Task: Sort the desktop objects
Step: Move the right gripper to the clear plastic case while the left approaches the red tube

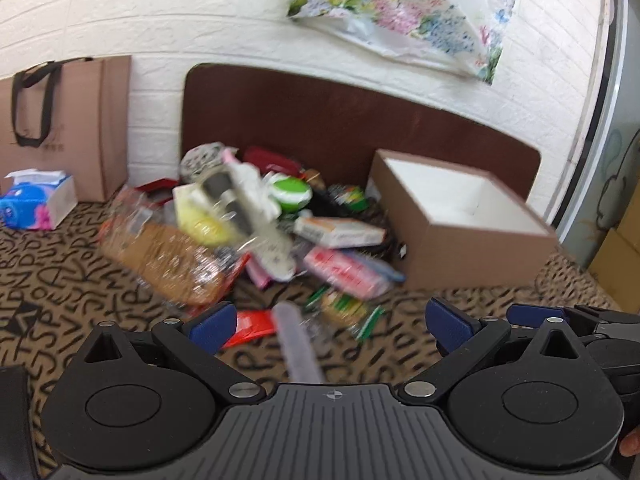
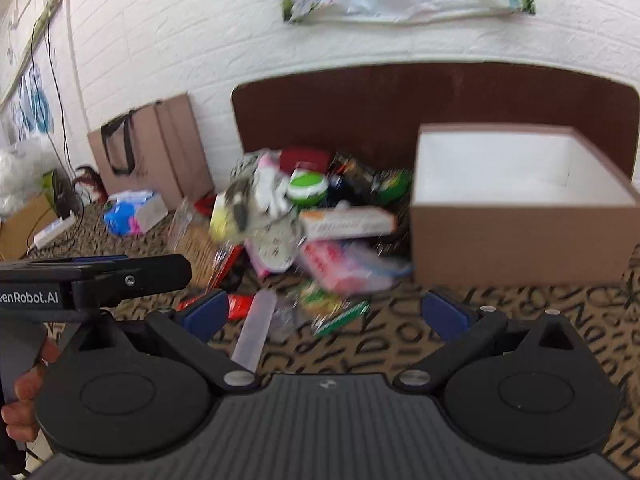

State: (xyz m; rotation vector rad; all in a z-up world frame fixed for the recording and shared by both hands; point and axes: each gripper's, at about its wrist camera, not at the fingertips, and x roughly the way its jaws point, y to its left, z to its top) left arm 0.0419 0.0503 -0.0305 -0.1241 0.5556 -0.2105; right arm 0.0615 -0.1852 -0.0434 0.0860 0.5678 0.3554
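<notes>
1. A brown box (image 1: 460, 236) with a white inside sits open on a cloth with black letters (image 1: 60, 280). Nothing shows inside it.
2. A messy pile of things (image 1: 256, 232) lies just to the left of the box, and some of them touch its side. The pictures are blurry, so many things are hard to tell.
3. In the pile, a round green and white thing (image 1: 290, 194) sits near the back, left of the box.
4. A long orange and white packet (image 1: 340, 232) lies next to the box's left wall. A pink packet (image 1: 344, 272) lies in front of it, near the box's front corner.
5. A clear bag of brown snacks (image 1: 168, 260) lies on the far left of the pile, well apart from the box.
6. A see-through tube (image 1: 300, 348) and a red wrapper (image 1: 252, 326) lie on the cloth in front of the pile, left of the box.
7. The left gripper (image 1: 332, 326) hangs over the cloth in front of the pile. Its blue fingers (image 1: 212, 326) are spread wide and hold nothing.
8. The right gripper (image 2: 326, 314) is in front of the box, near its left corner. Its blue fingers (image 2: 444, 316) are spread wide too and hold nothing.
9. A brown paper bag (image 1: 68, 120) leans on the white wall, far to the left of the box, with a blue tissue pack (image 1: 36, 204) in front of it.
10. A flowery plastic bag (image 1: 400, 12) hangs on the wall above the box.
</notes>
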